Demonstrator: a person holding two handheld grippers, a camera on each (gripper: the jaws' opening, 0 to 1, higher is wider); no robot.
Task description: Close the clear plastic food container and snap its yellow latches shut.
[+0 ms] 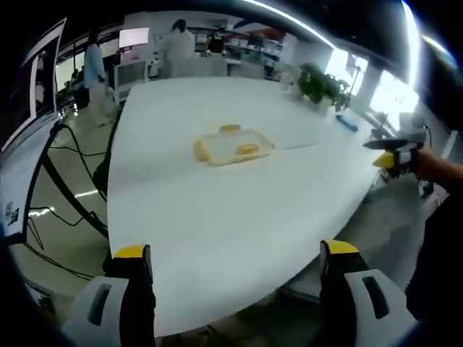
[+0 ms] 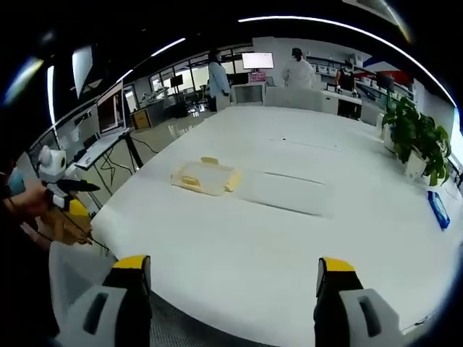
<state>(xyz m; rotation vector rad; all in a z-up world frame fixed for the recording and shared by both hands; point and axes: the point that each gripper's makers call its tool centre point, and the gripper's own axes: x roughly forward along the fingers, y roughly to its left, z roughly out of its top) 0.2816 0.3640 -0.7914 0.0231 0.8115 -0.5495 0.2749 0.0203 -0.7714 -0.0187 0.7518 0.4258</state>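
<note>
Clear plastic food container [image 1: 233,145] with yellow latches [image 1: 247,150] is seen resting on the white table [image 1: 217,217], well apart from both tools. Left gripper [image 1: 235,271] and right gripper [image 2: 233,278] are held at the near edge, jaws spread wide, nothing grasped.

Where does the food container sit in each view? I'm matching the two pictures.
Left gripper view: the container lies on the white table, just above picture centre.
Right gripper view: container left of centre, upper half.
Shared landmark: the potted plant.
</note>
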